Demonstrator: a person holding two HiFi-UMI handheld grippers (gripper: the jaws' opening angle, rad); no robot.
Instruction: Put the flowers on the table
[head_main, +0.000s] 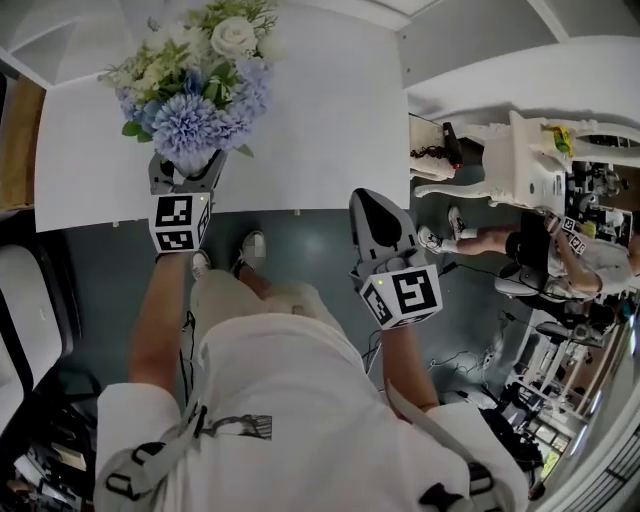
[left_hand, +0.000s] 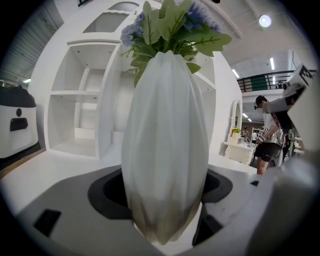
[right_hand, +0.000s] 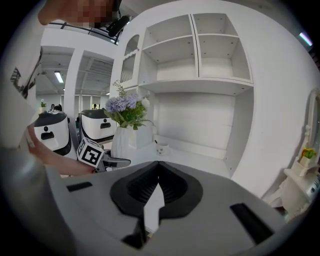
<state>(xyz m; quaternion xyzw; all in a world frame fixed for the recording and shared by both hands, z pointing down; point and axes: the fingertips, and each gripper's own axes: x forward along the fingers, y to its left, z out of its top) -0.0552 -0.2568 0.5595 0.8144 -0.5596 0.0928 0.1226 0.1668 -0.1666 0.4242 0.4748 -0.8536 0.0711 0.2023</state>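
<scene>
Grey left claw (head_main: 187, 168): clenched wide around the lower body of a white ribbed vase (left_hand: 165, 150), with a pad pressing on each side.
Between the jaws: the vase stands upright, its tapered foot lowest, right in front of the claw's palm.
Above the claw: a bunch of blue and white artificial flowers (head_main: 195, 75) with green leaves rises from the vase mouth.
Beneath and ahead of the claw: the flat white table (head_main: 320, 120). The vase is over its near edge, and I cannot tell whether the foot touches the top.
Beyond the claw: a white open shelf unit (right_hand: 200, 75) stands at the table's far side.
Off to the claw's right: the grey right claw (head_main: 374, 205), jaws pressed together on nothing, hangs short of the table edge.
Step in hand: probably the placing itself.
Next move calls for: seating the foot flat, further in from the edge, then letting go gently so the top-heavy bunch does not tip.
</scene>
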